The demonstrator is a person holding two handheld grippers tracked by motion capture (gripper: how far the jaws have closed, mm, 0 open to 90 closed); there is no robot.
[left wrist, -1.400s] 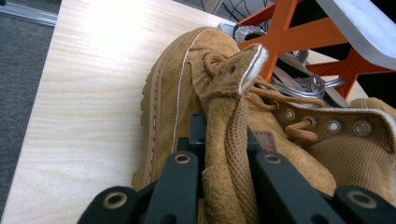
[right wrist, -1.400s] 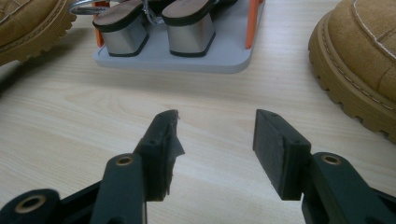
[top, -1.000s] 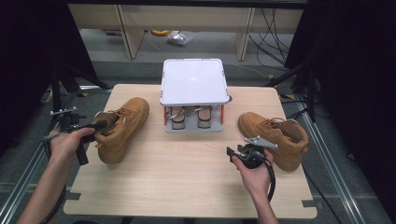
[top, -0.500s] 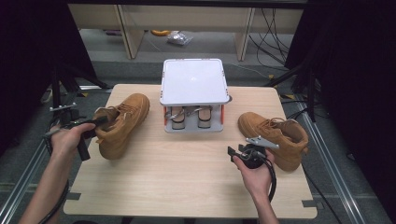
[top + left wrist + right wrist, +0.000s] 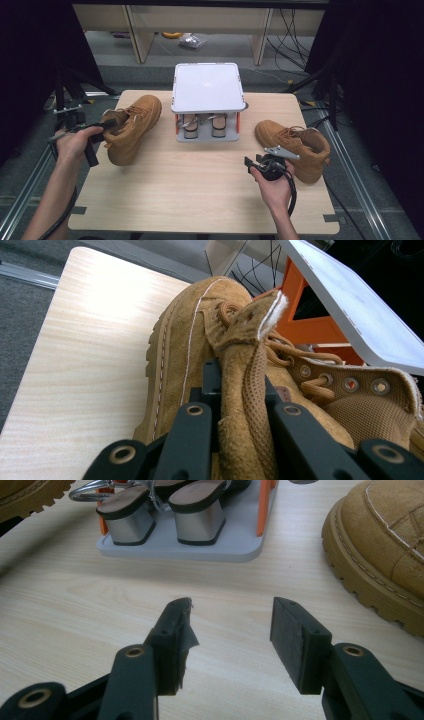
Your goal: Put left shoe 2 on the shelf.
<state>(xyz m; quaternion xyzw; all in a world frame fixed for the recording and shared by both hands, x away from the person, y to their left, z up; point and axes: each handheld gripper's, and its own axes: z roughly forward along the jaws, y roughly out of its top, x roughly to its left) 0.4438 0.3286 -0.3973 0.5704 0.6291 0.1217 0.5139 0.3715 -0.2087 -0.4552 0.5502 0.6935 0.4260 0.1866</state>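
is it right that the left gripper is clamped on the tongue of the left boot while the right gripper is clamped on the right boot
Not quite. The left gripper is clamped on the left boot's tongue, but the right gripper is open over bare table, beside the right boot; the right gripper view shows it.

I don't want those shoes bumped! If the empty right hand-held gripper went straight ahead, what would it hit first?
Probably the grey tray of the little shoe rack, just before the silver block-heeled shoes; only bare table lies between.
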